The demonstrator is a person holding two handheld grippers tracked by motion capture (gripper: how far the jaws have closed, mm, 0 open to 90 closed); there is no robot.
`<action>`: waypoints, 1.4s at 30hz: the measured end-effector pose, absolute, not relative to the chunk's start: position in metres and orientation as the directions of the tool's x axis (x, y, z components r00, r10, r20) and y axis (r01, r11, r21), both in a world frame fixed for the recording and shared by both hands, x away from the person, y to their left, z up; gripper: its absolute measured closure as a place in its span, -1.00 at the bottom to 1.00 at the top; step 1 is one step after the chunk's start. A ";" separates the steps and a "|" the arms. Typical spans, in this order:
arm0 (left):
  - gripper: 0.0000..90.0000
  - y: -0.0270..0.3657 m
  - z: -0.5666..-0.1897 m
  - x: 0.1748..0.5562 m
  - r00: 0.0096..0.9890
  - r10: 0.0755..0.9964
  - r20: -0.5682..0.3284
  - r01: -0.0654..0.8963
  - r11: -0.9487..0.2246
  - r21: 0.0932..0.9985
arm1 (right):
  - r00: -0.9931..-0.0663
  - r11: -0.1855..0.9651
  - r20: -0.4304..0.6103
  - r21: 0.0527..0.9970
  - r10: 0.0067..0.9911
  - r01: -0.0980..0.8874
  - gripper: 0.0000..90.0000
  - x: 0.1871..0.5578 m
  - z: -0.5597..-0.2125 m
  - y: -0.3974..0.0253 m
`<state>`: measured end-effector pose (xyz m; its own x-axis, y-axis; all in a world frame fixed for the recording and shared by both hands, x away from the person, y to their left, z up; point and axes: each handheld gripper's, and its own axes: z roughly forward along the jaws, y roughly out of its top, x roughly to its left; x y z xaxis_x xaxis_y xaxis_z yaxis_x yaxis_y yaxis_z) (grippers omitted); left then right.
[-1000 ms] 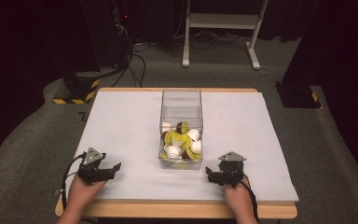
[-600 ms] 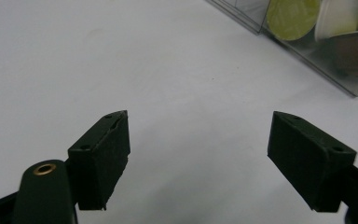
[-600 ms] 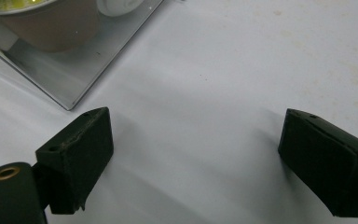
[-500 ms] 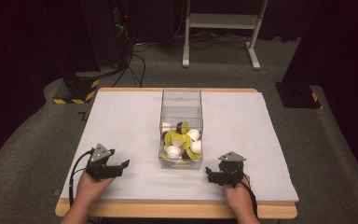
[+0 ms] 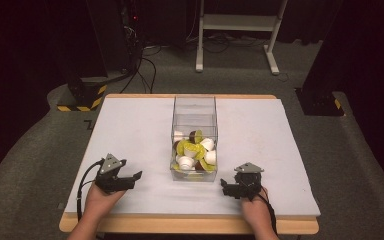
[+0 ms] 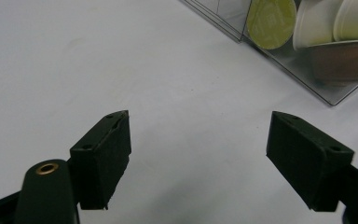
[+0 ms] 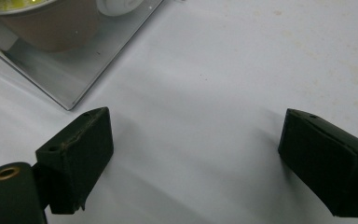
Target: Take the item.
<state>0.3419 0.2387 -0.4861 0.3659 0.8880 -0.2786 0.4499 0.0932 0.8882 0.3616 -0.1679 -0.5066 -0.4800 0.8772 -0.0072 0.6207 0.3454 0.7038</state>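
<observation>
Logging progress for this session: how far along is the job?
Nothing looks done: all capsules sit inside the clear box. Nothing is in hand; the left hand-held gripper and the right hand-held gripper are open on the table. All handling remains.

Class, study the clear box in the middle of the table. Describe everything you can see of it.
The box is a tall, open-topped container with clear, plastic-looking walls, standing upright at the middle of the white table. Its lower part holds a heap of small pods: white, yellow-green and brown. Through its wall the left gripper view shows a yellow-green lid pressed against the side. It rests on the table between the left gripper and right gripper; neither touches it.
</observation>
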 end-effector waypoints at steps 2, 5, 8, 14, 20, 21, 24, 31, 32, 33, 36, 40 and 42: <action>-0.50 0.237 -0.485 0.341 0.365 0.885 -0.289 0.450 0.104 0.887 | -0.481 0.345 -0.006 0.703 0.877 0.622 -0.78 0.362 -0.506 -0.168; -0.50 0.236 -0.482 0.339 0.369 0.881 -0.297 0.435 0.119 0.893 | -0.482 0.347 -0.006 0.702 0.876 0.622 -0.78 0.362 -0.506 -0.168; -0.49 0.237 -0.478 0.340 0.358 0.875 -0.327 0.430 0.157 0.889 | -0.483 0.348 -0.004 0.700 0.876 0.624 -0.79 0.362 -0.506 -0.168; -0.48 0.235 -0.472 0.343 0.359 0.870 -0.338 0.425 0.170 0.889 | -0.483 0.347 -0.005 0.701 0.876 0.623 -0.78 0.362 -0.506 -0.168; -0.47 0.229 -0.466 0.343 0.363 0.866 -0.344 0.427 0.173 0.887 | -0.485 0.346 -0.002 0.704 0.875 0.621 -0.78 0.362 -0.506 -0.169; -0.47 0.229 -0.466 0.344 0.372 0.865 -0.337 0.434 0.159 0.887 | -0.483 0.338 0.007 0.705 0.876 0.623 -0.78 0.362 -0.506 -0.170; -0.47 0.224 -0.464 0.344 0.379 0.857 -0.348 0.435 0.167 0.885 | -0.485 0.345 -0.001 0.705 0.874 0.619 -0.78 0.362 -0.506 -0.169; -0.47 0.219 -0.460 0.345 0.400 0.845 -0.354 0.432 0.167 0.886 | -0.481 0.355 -0.022 0.703 0.876 0.616 -0.80 0.362 -0.506 -0.168; -0.46 0.218 -0.460 0.345 0.400 0.845 -0.356 0.427 0.172 0.888 | -0.480 0.354 -0.020 0.702 0.877 0.617 -0.80 0.362 -0.506 -0.168; -0.46 0.217 -0.459 0.345 0.399 0.844 -0.358 0.426 0.175 0.888 | -0.481 0.355 -0.020 0.703 0.877 0.617 -0.80 0.362 -0.506 -0.168; -0.46 0.215 -0.459 0.346 0.397 0.841 -0.367 0.431 0.182 0.884 | -0.482 0.355 -0.021 0.703 0.876 0.616 -0.80 0.362 -0.506 -0.168; -0.45 0.211 -0.458 0.348 0.415 0.836 -0.359 0.428 0.168 0.888 | -0.481 0.355 -0.020 0.703 0.876 0.617 -0.80 0.362 -0.506 -0.168; -0.44 0.208 -0.455 0.348 0.421 0.834 -0.357 0.418 0.171 0.892 | -0.481 0.354 -0.018 0.702 0.877 0.618 -0.80 0.362 -0.506 -0.168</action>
<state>0.3476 0.2077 -0.4554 0.4206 0.8342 -0.3567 0.4175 0.1711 0.8924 0.3618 -0.1678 -0.5062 -0.4806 0.8767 -0.0185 0.6182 0.3537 0.7019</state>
